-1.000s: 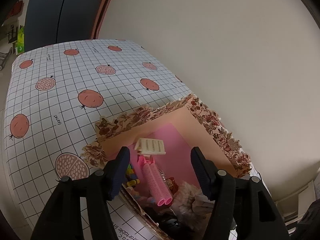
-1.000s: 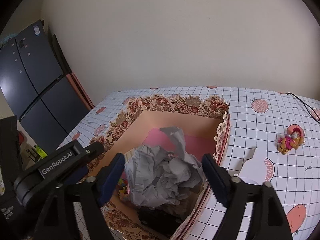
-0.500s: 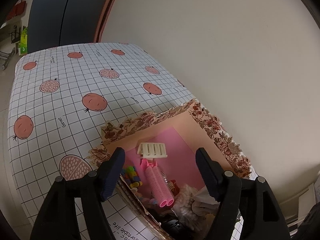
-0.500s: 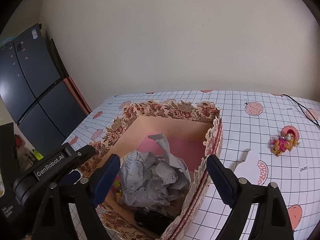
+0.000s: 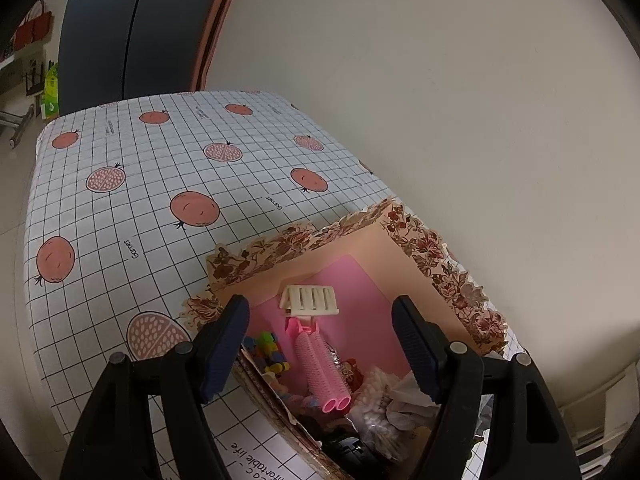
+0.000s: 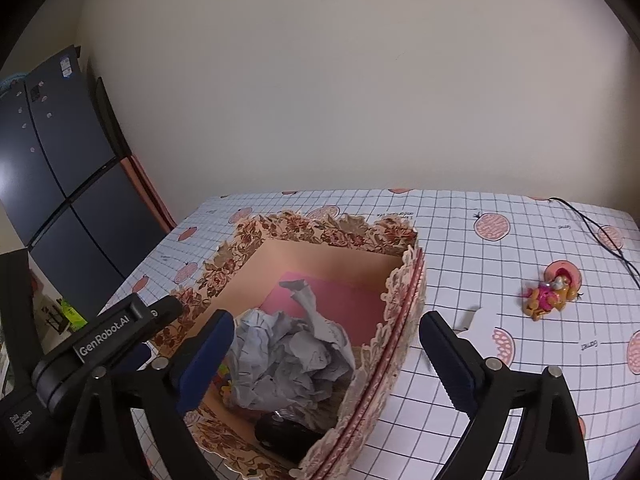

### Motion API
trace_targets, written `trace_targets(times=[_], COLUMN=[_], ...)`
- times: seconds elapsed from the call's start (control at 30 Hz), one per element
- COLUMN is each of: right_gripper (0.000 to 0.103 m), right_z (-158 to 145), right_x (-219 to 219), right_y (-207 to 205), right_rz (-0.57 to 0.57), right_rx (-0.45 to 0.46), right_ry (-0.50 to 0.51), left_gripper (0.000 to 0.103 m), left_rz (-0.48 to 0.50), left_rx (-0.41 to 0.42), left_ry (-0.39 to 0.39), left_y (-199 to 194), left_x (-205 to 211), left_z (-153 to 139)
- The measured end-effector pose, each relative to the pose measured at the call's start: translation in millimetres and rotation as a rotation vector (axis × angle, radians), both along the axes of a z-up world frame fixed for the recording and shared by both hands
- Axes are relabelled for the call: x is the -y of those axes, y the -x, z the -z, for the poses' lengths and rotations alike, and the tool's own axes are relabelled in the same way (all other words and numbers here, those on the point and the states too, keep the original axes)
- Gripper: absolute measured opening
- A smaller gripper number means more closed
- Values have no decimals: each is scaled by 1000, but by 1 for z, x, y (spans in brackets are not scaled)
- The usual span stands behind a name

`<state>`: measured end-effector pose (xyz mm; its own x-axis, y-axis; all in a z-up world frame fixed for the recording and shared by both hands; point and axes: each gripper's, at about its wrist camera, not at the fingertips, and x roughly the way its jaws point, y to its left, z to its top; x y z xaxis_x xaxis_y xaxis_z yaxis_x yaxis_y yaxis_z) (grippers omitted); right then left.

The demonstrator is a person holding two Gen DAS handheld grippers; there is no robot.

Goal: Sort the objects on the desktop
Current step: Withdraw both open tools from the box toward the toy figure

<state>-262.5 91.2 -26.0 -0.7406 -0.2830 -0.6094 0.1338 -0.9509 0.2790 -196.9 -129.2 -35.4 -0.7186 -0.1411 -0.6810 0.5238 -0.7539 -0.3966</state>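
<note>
Both tongs have spread wider, right gripper (image 6: 326, 356) opening emptily, left gripper (image 5: 320, 344) wide, above floral box (image 6: 328, 230) holding crumpled paper (image 6: 288, 354), pink rollers (image 5: 322, 368).

Crumpled paper (image 6: 288, 364) hides the box's (image 6: 320, 232) contents.

Both wrist cameras look steeply down, close, sharing the floral box (image 5: 452, 280).

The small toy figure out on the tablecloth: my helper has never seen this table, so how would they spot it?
Start at the floral-edged box. On the tablecloth to its right lies the toy figure, orange and pink, beside a white paper scrap, and not boxed.
</note>
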Motion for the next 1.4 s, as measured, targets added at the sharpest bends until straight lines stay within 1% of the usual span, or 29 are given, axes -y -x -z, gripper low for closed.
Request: trace_targets(times=[0.03, 0.1, 0.17, 0.33, 0.4, 0.57, 0.8, 1.0, 1.13, 1.4], right_gripper=[96, 97, 100, 100, 100, 100, 100, 100, 100, 100], right_z=[-1, -3, -4, -11, -13, -21, -35, -46, -49, -50], right_x=[-1, -4, -8, -21, -25, -45, -81, -117, -144, -196], right_y=[0, -1, -2, -6, -8, -13, -26, -40, -50, -64], right_rz=[2, 7, 14, 31, 40, 71, 124, 187, 230, 332], right_rx=[-1, -5, -7, -18, -22, -29, -51, -69, -77, -81], right_ry=[-3, -8, -9, 0, 0, -1, -3, -11, 5, 25], left_gripper=[76, 81, 84, 86, 89, 90, 90, 90, 90, 90], left_rz=[0, -1, 0, 6, 11, 29, 63, 123, 186, 305], left_rx=[0, 4, 3, -7, -13, -25, -50, -75, -89, -98], left_ry=[1, 9, 16, 34, 44, 60, 96, 120, 141, 192], left_y=[0, -1, -1, -1, -2, -2, -3, -3, -1, 3], left_x=[-1, -3, -5, -12, -18, -31, -62, -100, -132, -187], left_z=[0, -1, -3, -8, -11, -18, -32, -46, -54, -57])
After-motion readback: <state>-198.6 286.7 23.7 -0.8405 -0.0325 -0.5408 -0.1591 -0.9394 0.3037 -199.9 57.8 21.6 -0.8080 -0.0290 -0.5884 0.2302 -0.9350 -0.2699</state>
